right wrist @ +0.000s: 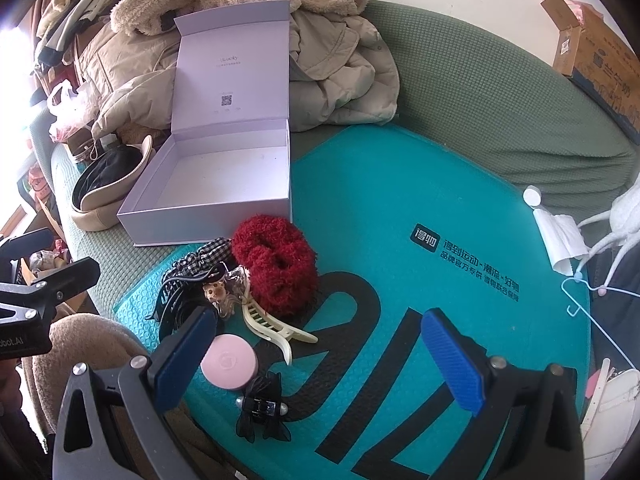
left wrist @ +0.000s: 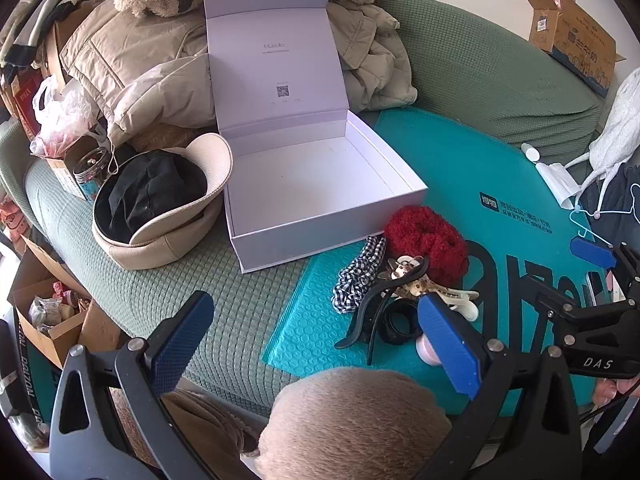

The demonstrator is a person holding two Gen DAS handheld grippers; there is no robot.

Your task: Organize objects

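Nearest the right wrist camera, a black bow clip (right wrist: 262, 410) and a pink round compact (right wrist: 229, 362) are observed on a teal bubble mailer (right wrist: 400, 184) spread over a green sofa (right wrist: 500, 92). Just behind them a cream claw clip (right wrist: 276, 330), a black claw clip (right wrist: 172, 300), a checked scrunchie (right wrist: 208, 256) and a red fluffy scrunchie (right wrist: 276, 264) are heaped together, touching. Beyond the heap, at the mailer's far left corner, a white box (right wrist: 208, 204) is seen open and empty, its lid propped upright against piled beige coats (right wrist: 340, 80). A cream hat (left wrist: 160, 216) lies against the box's left wall. A cardboard carton (left wrist: 572, 32) stands on the sofa's far right edge; tissue (right wrist: 560, 236) and a light blue hanger (right wrist: 580, 296) lie at the mailer's right edge.

A tan plush-covered shape (left wrist: 352, 420) is noted low in the left view, partly masking the heap.

Both grippers are angled steeply downward. The left gripper (left wrist: 316, 344) is spread fully, nothing between its pads, above the sofa's near edge. The right gripper (right wrist: 320, 356) is likewise fully spread and grips nothing, poised over the mailer right of the heap.
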